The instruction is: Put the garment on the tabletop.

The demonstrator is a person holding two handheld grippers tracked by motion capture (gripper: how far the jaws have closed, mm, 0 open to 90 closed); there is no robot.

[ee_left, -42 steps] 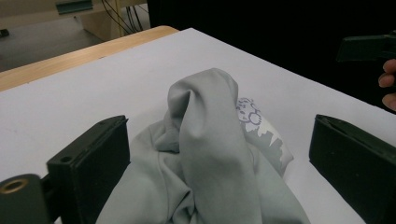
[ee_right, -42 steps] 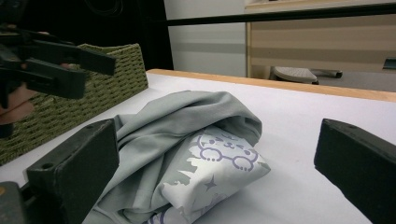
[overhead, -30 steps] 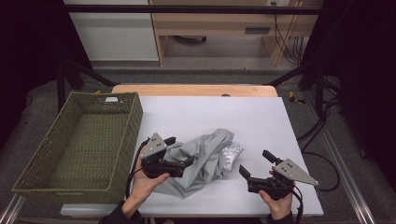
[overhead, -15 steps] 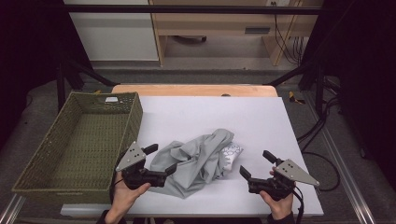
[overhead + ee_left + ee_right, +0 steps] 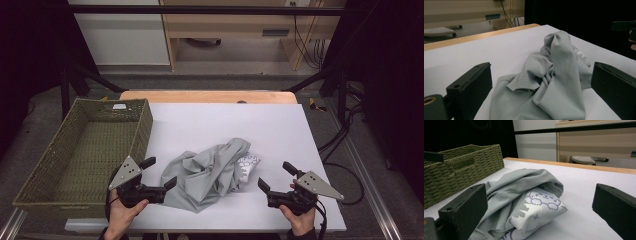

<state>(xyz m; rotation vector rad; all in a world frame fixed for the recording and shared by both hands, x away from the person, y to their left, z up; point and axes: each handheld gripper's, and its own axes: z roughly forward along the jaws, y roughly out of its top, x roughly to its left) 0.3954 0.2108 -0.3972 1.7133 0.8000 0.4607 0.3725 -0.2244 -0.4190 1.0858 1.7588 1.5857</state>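
Woven green basket (image 5: pixel 80 160) sits on the table's left side, about 9 o'clock from table centre, open top, a small white tag on its far rim. White table (image 5: pixel 225 125) with a wooden strip along the far edge at 12 o'clock.

Left gripper (image 5: pixel 159 175) low on the table near its front-left, held by the person's left hand (image 5: pixel 122 212), just right of the basket's near corner. Jaws spread wide apart, nothing between them. It points toward 3 o'clock at the cloth, its near jaw tip right at the cloth's left edge; contact cannot be told. In the left gripper view both black jaws stand wide on either side, the cloth (image 5: pixel 549 85) ahead and between them, not clamped.

Grey cloth (image 5: pixel 210 172) lies crumpled in a heap at the table's middle-front, roughly 6 o'clock from centre, loose on the surface. A white part with purple cartoon print (image 5: pixel 247 165) sticks out at its right side, 3 o'clock of the heap; in the right gripper view the print (image 5: pixel 541 202) shows small animal faces, grey fabric folded over it.

Right gripper (image 5: pixel 277 177) at front-right, in the right hand (image 5: pixel 300 220), jaws open wide, empty, aimed toward 10 o'clock at the cloth, near it but apart.
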